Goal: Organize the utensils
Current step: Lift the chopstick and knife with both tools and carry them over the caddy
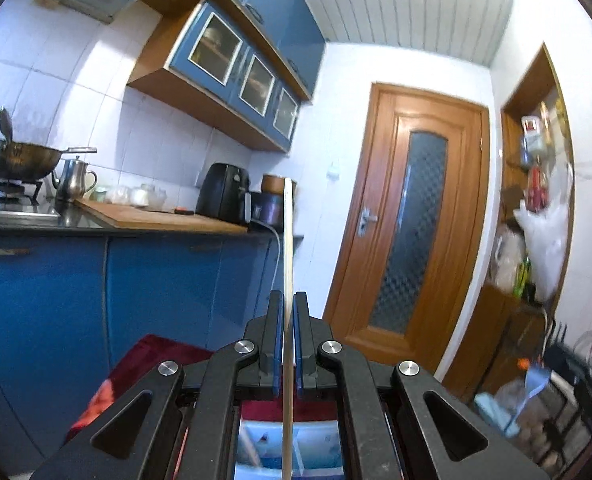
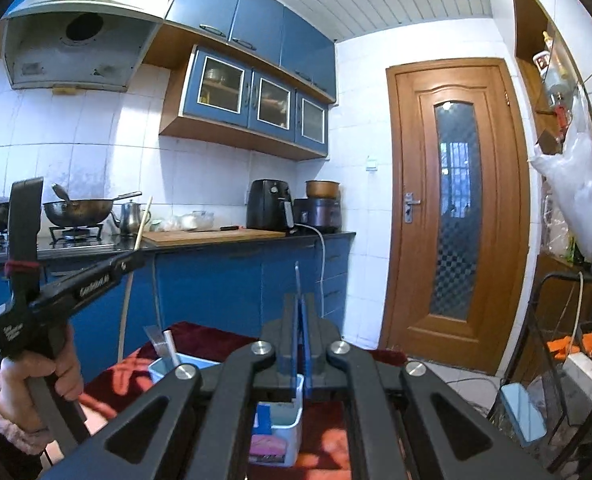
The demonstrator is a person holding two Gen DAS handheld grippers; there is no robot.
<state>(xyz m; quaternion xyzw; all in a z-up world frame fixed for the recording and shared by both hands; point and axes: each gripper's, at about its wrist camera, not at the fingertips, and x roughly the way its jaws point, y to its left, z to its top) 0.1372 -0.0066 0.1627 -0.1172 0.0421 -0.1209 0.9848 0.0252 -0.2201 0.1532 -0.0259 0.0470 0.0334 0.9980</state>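
Observation:
My left gripper [image 1: 289, 300] is shut on a pale wooden chopstick [image 1: 288, 248] that stands upright between the blue pads, its lower end over a light blue and white organiser box [image 1: 319, 456]. From the right wrist view the left gripper [image 2: 130, 266] shows at the left with the chopstick [image 2: 142, 220] through it. My right gripper [image 2: 299, 300] is shut on a thin blue-grey utensil handle [image 2: 297, 280] standing upright above the white organiser box [image 2: 292, 412]. A white utensil [image 2: 172, 346] leans in the box's far compartment.
The box stands on a red patterned cloth [image 2: 200, 338]. Behind is a blue-cabinet counter [image 2: 216, 240] with a wok [image 2: 78, 212], kettle, cutting board and air fryer [image 2: 268, 206]. A wooden door [image 2: 455, 216] is at the right, with a rack and clutter beside it.

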